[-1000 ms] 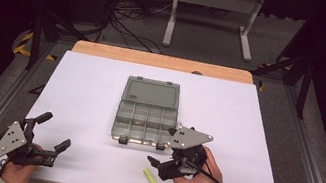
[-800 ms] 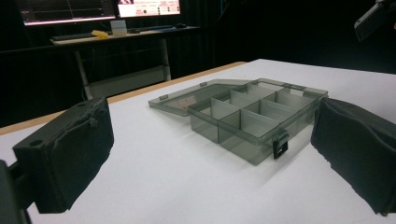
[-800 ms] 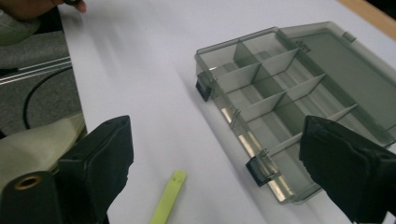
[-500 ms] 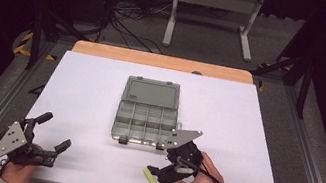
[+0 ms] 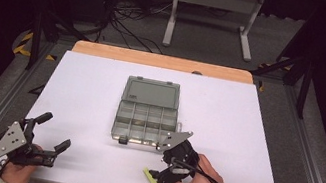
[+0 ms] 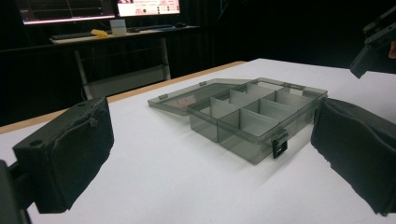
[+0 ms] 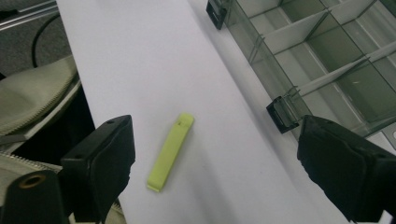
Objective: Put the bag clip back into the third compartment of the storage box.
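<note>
Since a second ago the right claw (image 5: 163, 173) has tipped down toward the yellow-green clip (image 7: 170, 151), jaws released and straddling it untouched. It lies flat on the white worktop (image 5: 251, 153) at the compartment box's (image 5: 146, 119) five o'clock. Probably light, stiff, slick plastic: best pinched across its narrow sides at mid-length. Left claw (image 5: 55, 131) rests released at eight o'clock.

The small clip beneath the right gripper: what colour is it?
Yellow-green clip, clearest in the right gripper view.
</note>
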